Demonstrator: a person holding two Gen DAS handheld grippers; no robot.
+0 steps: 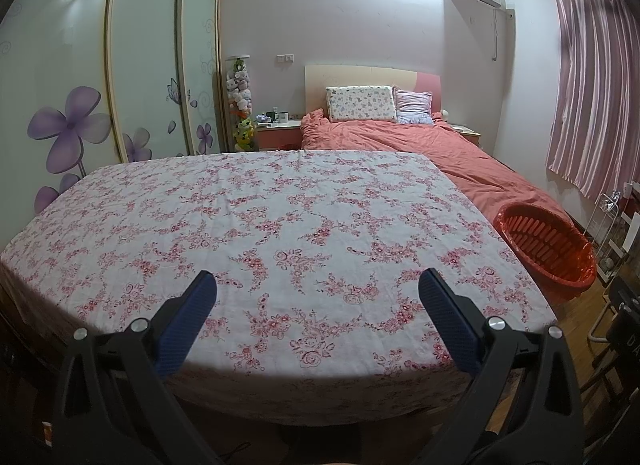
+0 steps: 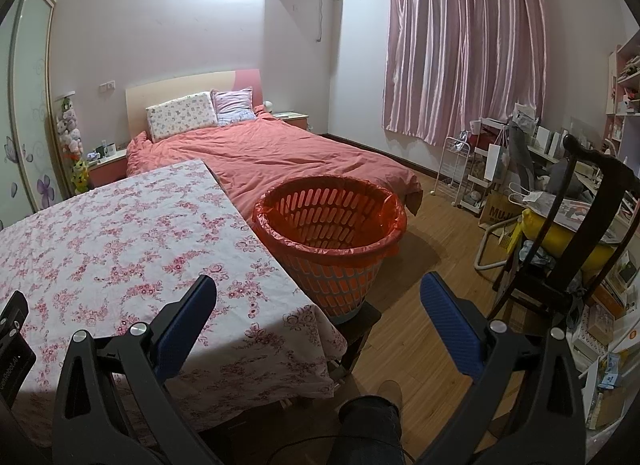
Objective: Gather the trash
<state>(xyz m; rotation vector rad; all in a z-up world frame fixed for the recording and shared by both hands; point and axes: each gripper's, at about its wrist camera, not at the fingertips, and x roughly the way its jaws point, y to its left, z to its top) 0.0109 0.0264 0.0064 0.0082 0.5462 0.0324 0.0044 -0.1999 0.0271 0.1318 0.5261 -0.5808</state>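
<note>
No trash shows on the floral tabletop (image 1: 280,225). The red-lined bin (image 2: 332,221) stands just off its right edge, ahead of the right gripper (image 2: 318,293) (the nearer one); the left gripper (image 1: 318,289) faces mid-table. Both are spread wide, holding nothing.

1. The tablecloth (image 1: 280,225) is white with small pink and red flowers; the bed cover (image 2: 280,149) is plain orange-red.
2. The basket (image 2: 332,241) is pale with a red bag inside; the curtain (image 2: 464,45) is shiny pink.
3. Both grippers, left (image 1: 318,285) and right (image 2: 318,289), are black with blue pads (image 1: 188,329); the wardrobe door (image 1: 68,125) has purple flowers.
</note>
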